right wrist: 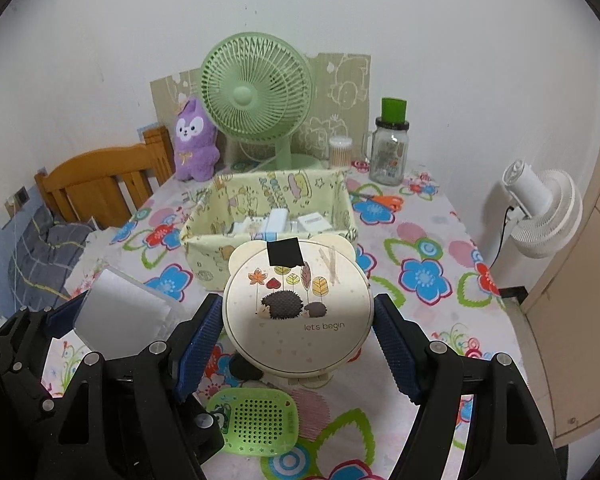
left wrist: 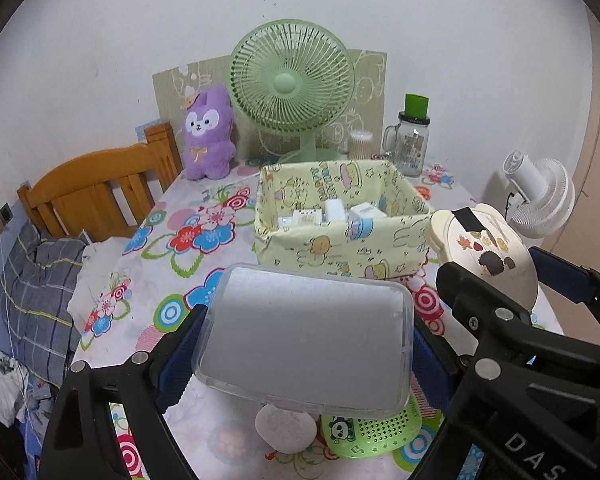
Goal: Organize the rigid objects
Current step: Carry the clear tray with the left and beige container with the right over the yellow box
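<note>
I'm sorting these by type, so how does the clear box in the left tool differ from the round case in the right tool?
The clear box is rectangular with rounded corners; the round case is circular with small ears. The box is see-through and plain; the case is opaque cream, printed with hedgehogs, leaves and "let's begin", with a black tape patch. Both are rigid, held off the table, the box in the left tool, the case in the right tool, near the yellow basket.

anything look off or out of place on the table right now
One oddity: a black square of tape is stuck on the top edge of the round hedgehog case held in the right claw. Nothing looks spilled or broken.
</note>
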A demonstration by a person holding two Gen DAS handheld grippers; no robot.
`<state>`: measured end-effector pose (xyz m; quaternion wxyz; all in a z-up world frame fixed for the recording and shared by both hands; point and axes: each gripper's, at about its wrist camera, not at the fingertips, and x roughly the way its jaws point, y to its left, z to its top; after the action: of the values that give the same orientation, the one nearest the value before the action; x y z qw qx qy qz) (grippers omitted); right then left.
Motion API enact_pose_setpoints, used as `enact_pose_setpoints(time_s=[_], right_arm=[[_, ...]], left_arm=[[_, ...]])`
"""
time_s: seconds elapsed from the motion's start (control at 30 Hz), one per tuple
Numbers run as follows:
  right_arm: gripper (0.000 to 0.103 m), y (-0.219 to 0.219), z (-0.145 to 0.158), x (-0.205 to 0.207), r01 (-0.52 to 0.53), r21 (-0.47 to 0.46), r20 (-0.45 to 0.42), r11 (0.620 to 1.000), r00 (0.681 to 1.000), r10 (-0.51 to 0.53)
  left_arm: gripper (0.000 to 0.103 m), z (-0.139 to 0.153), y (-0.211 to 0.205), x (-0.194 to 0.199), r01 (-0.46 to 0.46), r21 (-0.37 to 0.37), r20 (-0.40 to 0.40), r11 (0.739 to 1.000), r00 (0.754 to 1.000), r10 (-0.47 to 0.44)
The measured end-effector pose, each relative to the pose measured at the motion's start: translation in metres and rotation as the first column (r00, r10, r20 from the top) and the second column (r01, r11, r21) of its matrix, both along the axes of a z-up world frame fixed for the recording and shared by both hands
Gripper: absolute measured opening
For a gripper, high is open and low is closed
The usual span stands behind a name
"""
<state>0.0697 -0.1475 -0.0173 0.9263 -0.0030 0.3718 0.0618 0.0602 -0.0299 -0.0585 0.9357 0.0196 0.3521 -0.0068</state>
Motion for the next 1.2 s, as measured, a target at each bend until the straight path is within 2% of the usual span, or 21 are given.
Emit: enact_pose_setpoints(time_s=[0.57,1.2], right_arm=[[0.077,-0.001,0.016,0.028,0.004,0.018,0.026,1.000,1.000,-0.004],[0.077,-0.007,0.005,0.097,0.053,0.008,0.007,0.999,0.999,-0.053]], left_arm=[[0.093,0.020,-0.001,0.028,0.002,0.013,0.027,1.000,1.000,-0.002],[0.093,0.015,-0.009,0.099,0.035,0.021,0.022,0.999,0.999,-0.036]])
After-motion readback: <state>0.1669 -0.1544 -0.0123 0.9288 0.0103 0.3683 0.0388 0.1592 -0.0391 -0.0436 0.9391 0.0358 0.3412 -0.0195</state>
